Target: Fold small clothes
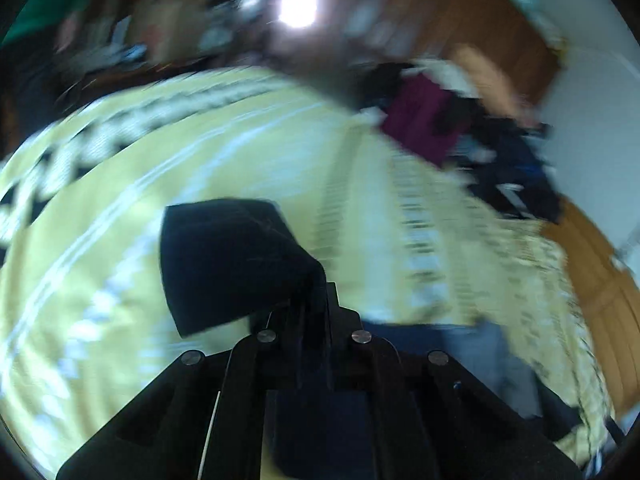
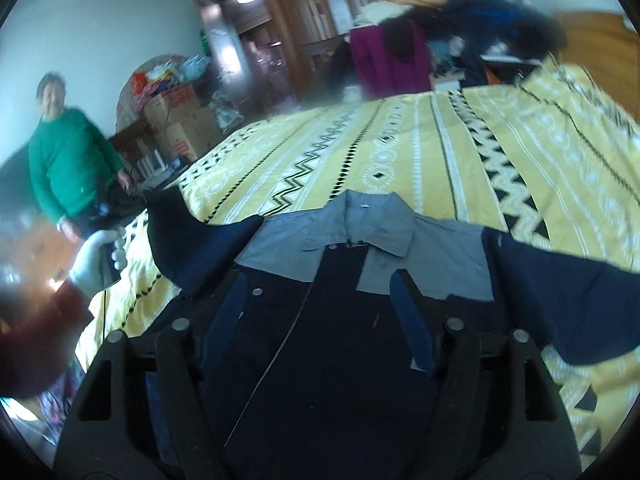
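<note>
A small navy jacket [image 2: 320, 360] with a grey collar and yoke [image 2: 360, 216] lies face up on a yellow patterned bedspread [image 2: 400, 152]. My right gripper [image 2: 320, 304] hovers open over the jacket's chest, with its blue fingers [image 2: 236, 304] spread wide on either side of the front opening. My left gripper [image 1: 316, 296] is shut on the dark sleeve [image 1: 232, 260] and holds it above the bed. In the right wrist view that sleeve [image 2: 188, 240] rises to the left toward a white-gloved hand [image 2: 96, 260]. The other sleeve [image 2: 560, 292] lies spread out to the right.
A pile of clothes, with a maroon garment [image 2: 388, 56] in it, sits at the bed's far end. A person in a green sweater [image 2: 68, 164] stands left of the bed near cardboard boxes [image 2: 176, 120]. Wooden cupboards [image 2: 304, 20] line the back wall. The left wrist view is motion-blurred.
</note>
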A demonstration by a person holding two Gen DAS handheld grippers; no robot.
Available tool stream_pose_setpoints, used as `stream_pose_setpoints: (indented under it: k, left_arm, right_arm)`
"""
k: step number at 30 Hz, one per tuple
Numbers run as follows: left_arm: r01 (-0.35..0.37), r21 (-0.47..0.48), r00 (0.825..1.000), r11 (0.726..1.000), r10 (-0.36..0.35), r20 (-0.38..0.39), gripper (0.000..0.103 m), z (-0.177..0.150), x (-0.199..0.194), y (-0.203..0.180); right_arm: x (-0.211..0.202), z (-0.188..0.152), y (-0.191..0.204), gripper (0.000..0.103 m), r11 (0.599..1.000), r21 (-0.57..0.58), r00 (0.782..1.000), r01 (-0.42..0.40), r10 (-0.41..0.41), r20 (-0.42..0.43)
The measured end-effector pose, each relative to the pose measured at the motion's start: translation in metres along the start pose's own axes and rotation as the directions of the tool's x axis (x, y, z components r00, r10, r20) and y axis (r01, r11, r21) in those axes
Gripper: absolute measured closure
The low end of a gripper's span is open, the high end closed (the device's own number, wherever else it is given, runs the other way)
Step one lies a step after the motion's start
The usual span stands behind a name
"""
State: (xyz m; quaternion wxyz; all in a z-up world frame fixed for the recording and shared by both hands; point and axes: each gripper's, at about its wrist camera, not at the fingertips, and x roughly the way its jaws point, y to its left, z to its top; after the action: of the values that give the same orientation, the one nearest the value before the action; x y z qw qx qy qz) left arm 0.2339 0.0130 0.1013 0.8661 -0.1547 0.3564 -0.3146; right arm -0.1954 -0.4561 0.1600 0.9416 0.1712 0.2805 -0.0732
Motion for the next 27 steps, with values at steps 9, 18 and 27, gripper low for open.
stream_pose_setpoints:
  k: [9, 18, 27]
  left_arm:
    - [0.576, 0.136, 0.814, 0.806, -0.55, -0.186, 0.068, -0.07, 0.005, -0.258]
    - [0.291, 0.134, 0.95, 0.947, -0.27, -0.153, 0.062, -0.082, -0.015, -0.17]
    - [0.041, 0.177, 0.975, 0.983, -0.001, -0.223, 0.062, -0.083, 0.03, -0.104]
  right_arm:
    - [-0.013, -0.016, -0.075, 0.026, 0.985, 0.172, 1.0, 0.022, -0.021, -0.007]
    - [0.076, -0.017, -0.128, 0.023, 0.97, 0.24, 0.99, -0.023, 0.055, -0.127]
    - [0.176, -0.017, -0.161, 0.023, 0.95, 0.313, 0.962, 0.004, 0.082, -0.262]
